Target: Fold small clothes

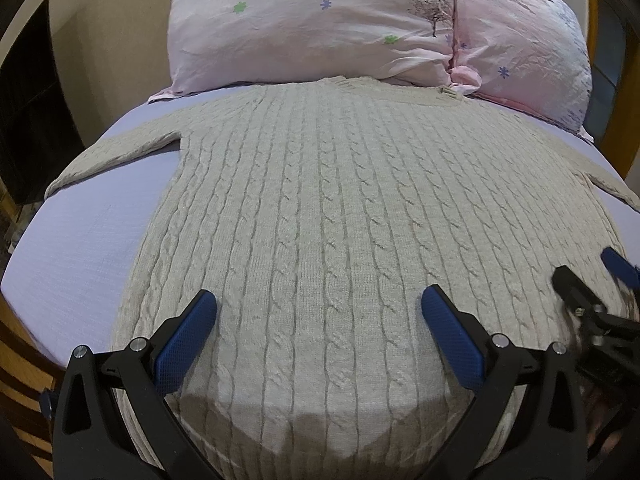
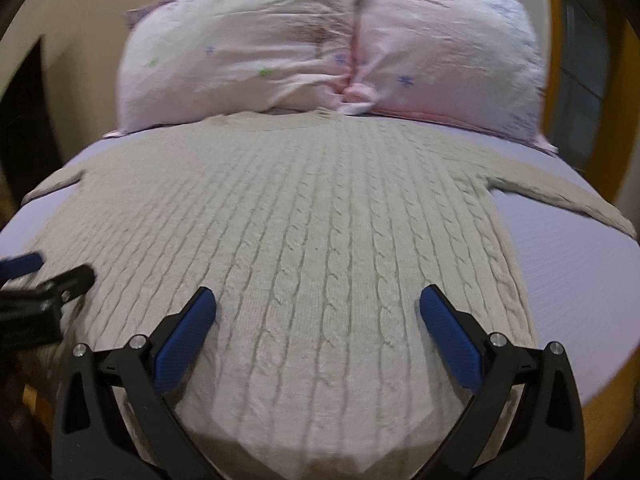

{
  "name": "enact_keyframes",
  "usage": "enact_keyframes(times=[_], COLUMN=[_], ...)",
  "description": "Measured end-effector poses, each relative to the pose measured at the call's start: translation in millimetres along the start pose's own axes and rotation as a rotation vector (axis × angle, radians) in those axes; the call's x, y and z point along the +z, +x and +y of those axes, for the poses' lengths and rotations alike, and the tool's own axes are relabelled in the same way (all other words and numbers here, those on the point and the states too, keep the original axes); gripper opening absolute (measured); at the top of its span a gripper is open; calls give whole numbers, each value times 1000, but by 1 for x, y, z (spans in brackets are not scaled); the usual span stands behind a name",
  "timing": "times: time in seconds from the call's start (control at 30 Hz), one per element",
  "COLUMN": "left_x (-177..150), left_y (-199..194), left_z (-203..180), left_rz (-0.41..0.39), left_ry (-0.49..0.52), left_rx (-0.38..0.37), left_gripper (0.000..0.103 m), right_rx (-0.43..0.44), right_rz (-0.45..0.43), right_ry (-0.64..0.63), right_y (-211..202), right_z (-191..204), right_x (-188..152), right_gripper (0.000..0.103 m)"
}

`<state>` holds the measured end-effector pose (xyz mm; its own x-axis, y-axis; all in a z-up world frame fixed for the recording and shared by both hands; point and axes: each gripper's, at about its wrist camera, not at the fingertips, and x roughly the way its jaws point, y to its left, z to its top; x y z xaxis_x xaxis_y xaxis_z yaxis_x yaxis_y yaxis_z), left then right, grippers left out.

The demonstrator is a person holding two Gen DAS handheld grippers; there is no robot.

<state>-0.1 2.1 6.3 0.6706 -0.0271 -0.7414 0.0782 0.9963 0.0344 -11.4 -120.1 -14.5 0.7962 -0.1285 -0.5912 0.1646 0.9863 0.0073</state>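
A beige cable-knit sweater (image 1: pixel 320 208) lies flat on the bed, neck toward the pillows and both sleeves spread outward. It also fills the right wrist view (image 2: pixel 312 224). My left gripper (image 1: pixel 319 300) is open and empty, hovering over the hem's left part. My right gripper (image 2: pixel 318 300) is open and empty over the hem's right part. The right gripper shows blurred at the right edge of the left wrist view (image 1: pixel 592 280). The left gripper shows at the left edge of the right wrist view (image 2: pixel 44 276).
The lilac bed sheet (image 1: pixel 88 232) shows bare on both sides of the sweater. Two pink floral pillows (image 1: pixel 312 24) lean at the head of the bed, touching the collar. A wooden bed frame (image 1: pixel 20 368) borders the mattress.
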Motion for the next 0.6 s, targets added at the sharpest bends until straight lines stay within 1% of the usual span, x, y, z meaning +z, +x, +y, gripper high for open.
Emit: enact_keyframes(times=[0.03,0.1,0.17,0.2,0.23,0.27,0.3,0.33,0.37,0.4,0.47,0.5,0.53,0.57,0.6], left_x=[2,8,16,20,27,33,39,44,49,54,62,64,67,69,74], left_y=[0,-2,-5,-7,-9,-10,-9,-7,-5,-2,4,6,9,11,15], left_z=[2,11,25,34,45,57,72,83,95,107,133,143,157,167,175], left_rz=[7,6,-33,-59,-91,-121,-147,-156,-161,-162,-170,-173,-177,-179,-175], left_ry=[-1,-16,-41,-54,-71,-88,-111,-131,-156,-181,-246,-278,-315,-342,-368], left_rx=[-11,-29,-11,-5,-3,-3,0,5,11,14,12,8,-2,-9,-9], left_gripper=[102,102,102,102,102,102,102,102,102,102,102,102,102,102,102], right_rx=[46,74,19,-14,-63,-96,-130,-175,-191,-212,-249,-266,-281,-280,-258], right_rz=[6,-30,-90,-99,-102,-98,-90,-65,-54,-36,-28,-24,-10,2,-3], right_ry=[23,111,260,322,431,516,606,731,803,905,1014,1037,1072,1104,1153], right_y=[-3,-15,-29,-32,-34,-33,-30,-26,-22,-16,-9,-6,2,7,16], right_z=[-13,-47,-109,-134,-175,-207,-240,-283,-308,-341,-379,-389,-404,-413,-422], right_x=[6,18,38,44,51,55,58,60,59,57,54,53,53,51,48], right_gripper=[101,101,101,101,101,101,98,87,79,76,74,74,70,66,65])
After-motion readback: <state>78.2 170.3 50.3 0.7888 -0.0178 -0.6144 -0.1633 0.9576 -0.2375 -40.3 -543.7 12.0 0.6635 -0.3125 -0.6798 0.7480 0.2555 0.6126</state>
